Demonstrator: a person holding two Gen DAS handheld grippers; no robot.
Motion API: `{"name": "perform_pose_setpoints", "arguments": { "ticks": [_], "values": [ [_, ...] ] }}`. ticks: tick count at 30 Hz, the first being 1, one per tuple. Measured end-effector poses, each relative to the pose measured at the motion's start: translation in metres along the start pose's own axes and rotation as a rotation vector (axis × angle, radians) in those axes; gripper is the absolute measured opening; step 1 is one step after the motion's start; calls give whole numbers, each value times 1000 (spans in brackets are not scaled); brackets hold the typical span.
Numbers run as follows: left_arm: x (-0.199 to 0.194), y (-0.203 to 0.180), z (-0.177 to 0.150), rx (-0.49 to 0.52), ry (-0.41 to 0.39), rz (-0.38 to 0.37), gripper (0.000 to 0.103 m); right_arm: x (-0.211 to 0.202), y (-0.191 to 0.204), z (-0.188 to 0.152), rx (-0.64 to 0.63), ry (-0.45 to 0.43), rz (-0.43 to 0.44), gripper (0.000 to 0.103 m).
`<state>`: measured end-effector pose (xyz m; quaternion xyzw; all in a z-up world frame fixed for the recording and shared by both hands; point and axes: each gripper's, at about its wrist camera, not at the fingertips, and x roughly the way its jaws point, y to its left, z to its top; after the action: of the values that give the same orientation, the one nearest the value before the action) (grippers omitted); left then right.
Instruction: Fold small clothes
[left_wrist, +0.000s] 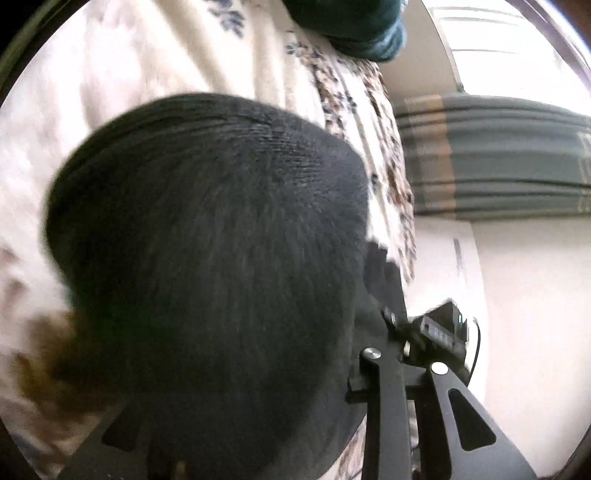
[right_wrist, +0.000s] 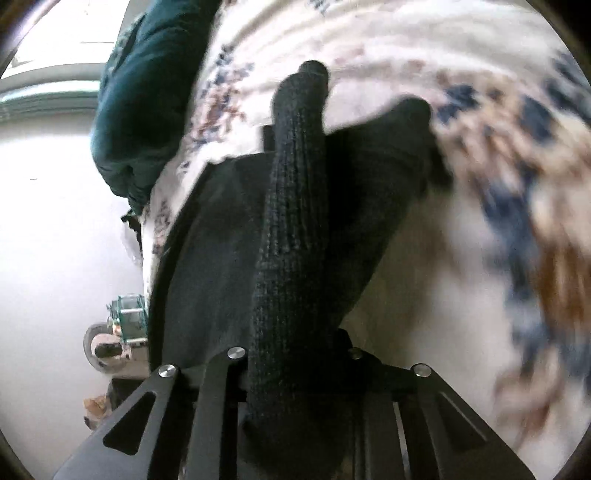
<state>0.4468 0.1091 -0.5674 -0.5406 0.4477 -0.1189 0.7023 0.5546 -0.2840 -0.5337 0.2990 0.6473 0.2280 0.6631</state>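
Black knit sock (right_wrist: 295, 206) draped lengthwise over right tool (right_wrist: 295, 354), bunched against left tool (left_wrist: 384, 295) above the floral bedspread (right_wrist: 480, 206), teal cloth (right_wrist: 147, 92) beside it; can't tell either tool's grip, fabric covers the fingers.

Bright window glare, motion blur, fisheye-warped dark edges.

The left gripper (left_wrist: 391, 295) is matte black, built of flat angular linkage arms with triangular cut-outs and round silver screw heads (left_wrist: 370, 353) at the pivots; a thin black cable (left_wrist: 476, 347) loops beside it. The right gripper (right_wrist: 291, 155) shares the same black plates, triangular cut-outs and silver pivot screws (right_wrist: 168, 370).
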Motion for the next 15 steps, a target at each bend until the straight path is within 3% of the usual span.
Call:
{"name": "perform_pose_setpoints", "arguments": {
  "ticks": [2, 4, 5, 6, 8, 10, 11, 13, 15],
  "values": [
    [-18, -2, 6, 43, 107, -36, 27, -19, 2, -45, 41, -25, 15, 18],
    [-22, 0, -5, 58, 220, -54, 30, -35, 9, -106, 51, -56, -28, 18],
    [-27, 3, -8, 65, 260, -38, 38, -33, 15, -131, 73, -61, -36, 18],
    [-32, 9, -16, 70, 296, -16, 53, -33, 13, -163, 120, -54, -42, 18],
    [-35, 28, -34, 61, 349, 33, 67, -28, 6, -219, 179, -23, -85, 18],
    [-34, 51, -44, 24, 354, 116, 67, -9, -9, -258, 228, 42, -139, 18],
    [-36, 58, -47, 4, 346, 126, 68, 1, -19, -271, 258, 75, -157, 24],
    [-45, 59, -51, -16, 290, 113, 68, 9, -35, -283, 288, 124, -219, 36],
    [-58, 51, -53, -22, 231, 90, 69, -8, -40, -284, 287, 101, -235, 52]
  ]
}}
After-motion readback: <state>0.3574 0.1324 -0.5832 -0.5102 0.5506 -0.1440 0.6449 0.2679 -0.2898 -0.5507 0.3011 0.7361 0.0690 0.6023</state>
